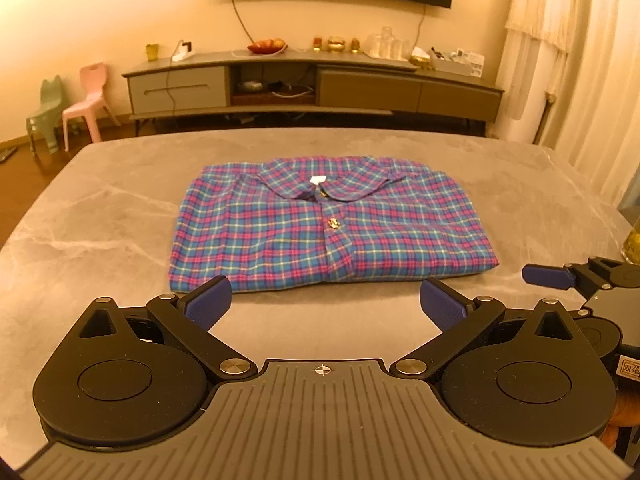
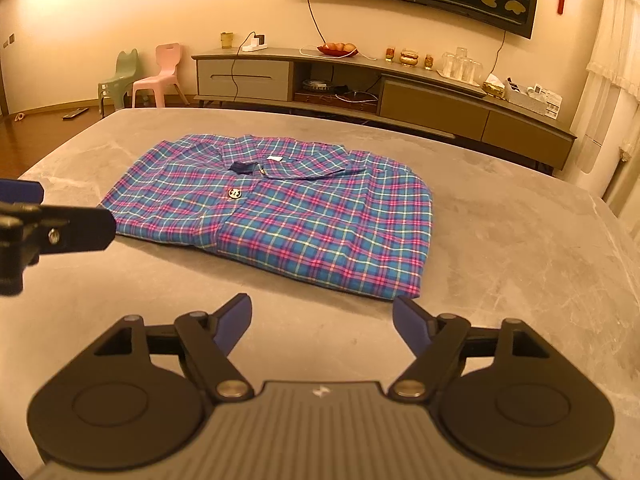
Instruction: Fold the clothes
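Grey marble-patterned bench (image 1: 100,208) fills the middle of both views. Folded blue-and-pink plaid flannel shirt (image 1: 332,224), collar toward the top of the frame, lies flat at bench centre; in the right wrist view it (image 2: 304,216) sits left of centre. Left gripper (image 1: 325,304), lower centre, jaws spread wide, nothing between them, just short of the shirt's near hem. Right gripper (image 2: 322,322), lower centre, likewise spread and empty, near the shirt's near corner.

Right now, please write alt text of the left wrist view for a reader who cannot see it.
A folded blue and pink plaid shirt lies collar-up on a grey marble-look table. The left gripper is open and empty just short of its near edge, and the right gripper shows at the right edge.
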`<state>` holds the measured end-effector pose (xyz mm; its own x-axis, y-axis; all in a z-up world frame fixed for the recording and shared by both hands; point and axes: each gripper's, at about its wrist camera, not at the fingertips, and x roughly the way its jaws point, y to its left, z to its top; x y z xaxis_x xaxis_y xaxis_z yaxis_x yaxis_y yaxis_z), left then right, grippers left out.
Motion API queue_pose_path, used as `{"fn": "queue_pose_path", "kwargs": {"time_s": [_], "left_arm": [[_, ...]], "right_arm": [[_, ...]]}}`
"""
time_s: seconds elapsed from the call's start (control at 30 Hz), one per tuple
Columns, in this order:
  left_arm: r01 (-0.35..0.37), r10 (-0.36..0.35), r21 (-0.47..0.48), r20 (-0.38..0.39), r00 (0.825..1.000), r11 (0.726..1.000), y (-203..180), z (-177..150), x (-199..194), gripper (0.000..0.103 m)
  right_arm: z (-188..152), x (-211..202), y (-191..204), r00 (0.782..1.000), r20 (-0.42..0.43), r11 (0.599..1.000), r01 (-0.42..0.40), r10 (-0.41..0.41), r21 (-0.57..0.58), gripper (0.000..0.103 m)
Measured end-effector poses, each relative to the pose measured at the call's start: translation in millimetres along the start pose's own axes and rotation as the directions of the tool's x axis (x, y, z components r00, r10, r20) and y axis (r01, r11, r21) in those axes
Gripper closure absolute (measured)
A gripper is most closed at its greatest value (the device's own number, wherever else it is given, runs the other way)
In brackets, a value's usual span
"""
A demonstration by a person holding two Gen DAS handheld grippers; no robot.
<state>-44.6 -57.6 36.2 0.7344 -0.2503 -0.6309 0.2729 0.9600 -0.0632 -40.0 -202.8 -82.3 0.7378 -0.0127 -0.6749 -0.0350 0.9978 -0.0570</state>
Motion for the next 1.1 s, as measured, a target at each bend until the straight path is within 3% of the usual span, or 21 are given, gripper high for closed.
{"fn": "queue_pose_path", "kwargs": {"time_s": [0.3,1.1], "left_arm": [[0.013,-0.013,0.009,-0.010,1.000,1.000,-5.2,-1.1,5.5,0.009],[-0.013,0.013,0.003,-0.025,1.000,1.000,-0.8,-5.4,9.5,0.009]], "right_arm": [[1.3,5.2,-5.9,1.000,-0.002,0.999,0.003,-0.003,0.050,0.021],[2.3,7.3,-6.2,1.000,0.001,0.999,0.004,-0.004,0.052,0.021]]}}
